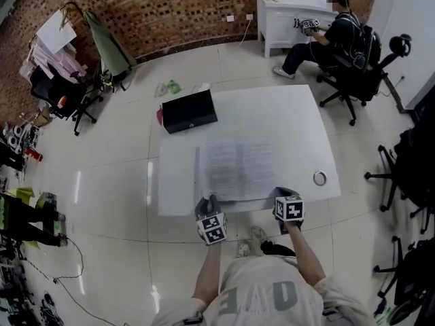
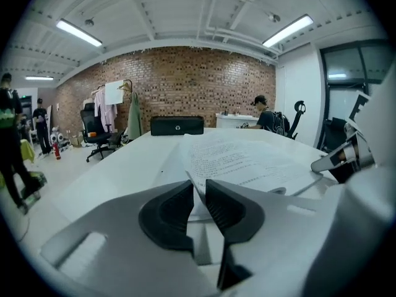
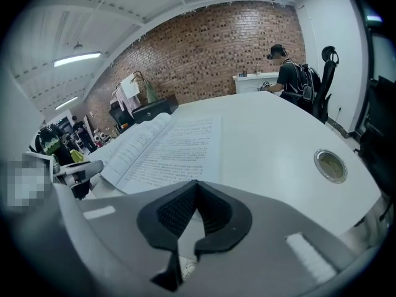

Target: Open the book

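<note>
Work surface: large white rectangular counter (image 1: pixel 299 114), on a pale glossy floor.

Task item: white-paged printed book (image 1: pixel 238 168), lying flat and already spread open on the counter, centred toward the near edge, text side up.

At the far left corner: black rectangular box (image 1: pixel 189 111), well apart from the book.

Left tool (image 1: pixel 208 201): positioned at the near left corner of the book. Pads narrowly apart and pressing on nothing, with the page corner visible just beyond the slit.

Right tool (image 1: pixel 284 191): positioned at the near right corner of the book. Pads fully together, nothing between them.

Smallest item: round metal-rimmed disc (image 1: pixel 319 178), near the right edge of the counter, apart from the book.

Step in hand, as judged: opening effectively complete, with only release of the page edge on the left side remaining.

Next move, as judged: back both tools clear of the near edge without dragging a leaf. Check afterwards for pages lying flat.

View differences:
- Head view only: full layout, both tools at once, spacing of box, book and disc.
- Left gripper view only: narrow slit between the left pads.
- Right gripper view only: closed right pads, bowed stack of leaves on the left half of the book, face of the disc.
</note>
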